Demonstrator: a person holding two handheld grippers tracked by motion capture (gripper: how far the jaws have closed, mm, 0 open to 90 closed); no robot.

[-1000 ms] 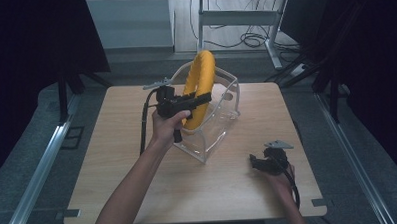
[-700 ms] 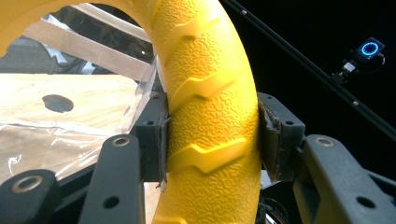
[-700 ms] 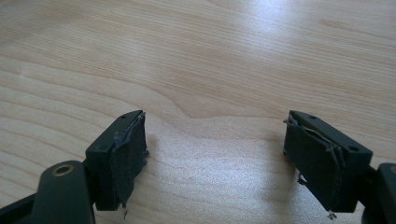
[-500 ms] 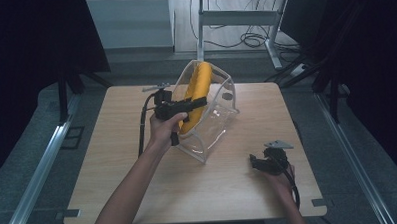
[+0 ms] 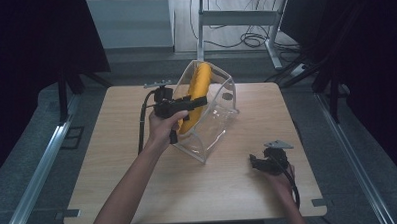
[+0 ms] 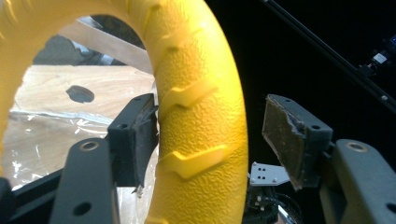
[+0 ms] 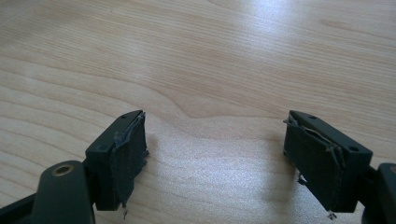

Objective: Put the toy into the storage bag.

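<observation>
Left gripper view is showing the left gripper (image 6: 210, 140) with its jaws just opening off the yellow ring (image 6: 201, 116), one pad clear, the ring sitting inside the clear bag (image 5: 211, 116) mid-table; the right gripper (image 7: 215, 158) is gaping wide near the right edge.

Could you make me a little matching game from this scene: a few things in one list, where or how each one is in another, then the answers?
Things:
1. yellow ring
2. clear bag
3. left gripper
4. right gripper

States:
A. open, low over bare wood near the table's right front
B. stands open-mouthed mid-table
C. sits partly inside the bag
D. jaws have just been opening, ring between them

Pairs: 1-C, 2-B, 3-D, 4-A
</observation>
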